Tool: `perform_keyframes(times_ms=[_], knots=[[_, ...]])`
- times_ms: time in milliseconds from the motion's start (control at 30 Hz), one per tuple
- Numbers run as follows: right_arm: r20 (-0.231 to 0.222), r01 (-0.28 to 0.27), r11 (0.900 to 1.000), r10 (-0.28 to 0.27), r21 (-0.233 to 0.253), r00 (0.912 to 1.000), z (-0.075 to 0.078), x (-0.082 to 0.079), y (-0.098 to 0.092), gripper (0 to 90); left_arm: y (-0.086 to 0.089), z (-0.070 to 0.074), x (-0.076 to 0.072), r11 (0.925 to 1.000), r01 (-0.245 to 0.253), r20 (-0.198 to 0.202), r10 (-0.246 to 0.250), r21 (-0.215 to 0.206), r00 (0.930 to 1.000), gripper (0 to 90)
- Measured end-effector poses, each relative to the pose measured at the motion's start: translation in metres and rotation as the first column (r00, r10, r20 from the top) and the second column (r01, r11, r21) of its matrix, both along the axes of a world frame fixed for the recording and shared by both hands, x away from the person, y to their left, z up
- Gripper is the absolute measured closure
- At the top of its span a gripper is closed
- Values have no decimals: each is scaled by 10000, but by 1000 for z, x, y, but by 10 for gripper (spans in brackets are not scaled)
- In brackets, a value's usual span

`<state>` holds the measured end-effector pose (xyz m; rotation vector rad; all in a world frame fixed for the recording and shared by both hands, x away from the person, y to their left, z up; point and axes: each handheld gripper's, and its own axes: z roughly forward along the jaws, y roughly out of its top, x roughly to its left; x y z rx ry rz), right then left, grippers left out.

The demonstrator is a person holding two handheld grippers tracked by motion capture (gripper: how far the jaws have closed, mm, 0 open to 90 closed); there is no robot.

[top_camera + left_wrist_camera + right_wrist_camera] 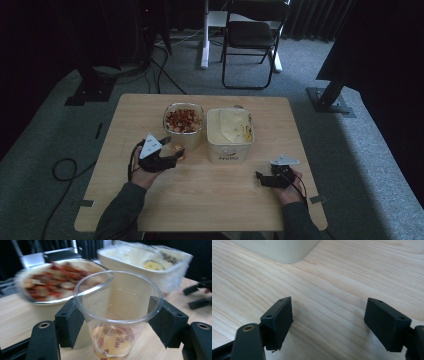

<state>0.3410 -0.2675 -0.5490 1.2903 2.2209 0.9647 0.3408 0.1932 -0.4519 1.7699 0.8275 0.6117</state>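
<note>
left hand-held gripper (117, 322) is clamped on a clear plastic cup (117, 315), one black jaw pressing each side of it just under the rim. in the high view i hold that cup (176, 150) just above or on the tabletop (210, 200), right beside the round bowl of mixed red and pale bits (183, 121), at about 7 o'clock from it. i cannot tell whether the cup's base touches the wood. the cup sits upright and already has a small heap of the same reddish bits at its bottom, well short of the rim, so i judge the filling as begun but far from finished.

my right hand-held gripper (265, 179) rests low at the 4 o'clock part of the tabletop, jaws spread wide with nothing between them, bare wood showing between them in the right gripper view. it sits at 5 o'clock from the square cream tub (230, 132), which holds flat pale sheets and stands just beside the bowl.

what looks left to me: more mix into the cup, then setting it down and letting go.
</note>
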Motion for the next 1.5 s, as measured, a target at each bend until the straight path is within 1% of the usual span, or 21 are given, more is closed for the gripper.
perform_keyframes(times_ms=[33,133,167,267,367,400,433,533,633,800,1000,1033,1067,1167,1233,1333,1367,1400,1467,1500], knots=[[47,130,9999,-130,53,9999,-1,0,-3,208,5,2,0,9999,-102,2,102,-22,9999,306],[50,152,9999,-153,43,9999,-1,0,-5,208,23,8,0,9984,-552,13,552,-143,9985,306],[48,154,9999,-154,44,9999,-1,0,-5,208,30,11,1,9969,-772,-24,771,-170,9970,306],[49,83,10000,-83,42,10000,-1,0,-5,205,44,17,2,9926,-1199,-18,1198,-184,9928,307],[34,-35,10000,35,43,10000,-1,0,-7,200,55,23,4,9891,-1449,52,1451,-265,9894,307],[34,-35,10000,35,43,10000,-1,0,-7,200,55,23,4,9891,-1449,52,1451,-265,9894,306],[38,-97,9999,97,33,9999,-1,0,-9,194,65,29,8,9861,-1643,8,1644,-235,9864,307],[38,-141,9999,141,23,9999,-1,-1,-12,189,73,34,12,9821,-1859,12,1860,-298,9825,307],[28,-148,9999,148,29,9999,-1,-2,-15,177,78,38,19,9793,-2012,19,2013,-225,9795,307],[10,-99,9999,99,15,10000,-1,-3,-19,174,80,48,34,9731,-2301,181,2299,92,9730,307],[27,-110,9999,110,3,9999,-1,-3,-19,174,78,62,55,9687,-2473,334,2465,216,9686,308],[25,-106,9999,106,5,9999,-1,-3,-19,174,78,62,55,9687,-2473,334,2465,216,9686,308],[27,-106,9999,106,6,9999,-1,-3,-19,174,76,66,63,9668,-2538,371,2527,300,9668,308],[11,-79,10000,79,16,10000,-1,-3,-19,174,72,72,73,9637,-2632,462,2612,449,9642,309],[12,-67,10000,67,18,10000,-1,-3,-19,174,69,77,79,9608,-2723,484,2699,518,9617,309],[13,-62,10000,62,19,10000,-1,-4,-19,174,64,81,87,9592,-2758,506,2730,626,9607,310],[13,-62,10000,62,19,10000,-1,-4,-19,174,64,81,87,9592,-2758,506,2730,626,9607,310],[15,-64,10000,64,18,10000,-1,-3,-19,174,61,84,92,9580,-2764,516,2730,760,9606,310],[14,-61,10000,61,20,10000,-1,-4,-19,174,57,86,96,9553,-2800,553,2758,951,9596,311],[15,-62,10000,62,16,10000,-1,-4,-19,174,55,87,98,9525,-2839,543,2794,1105,9586,311]])
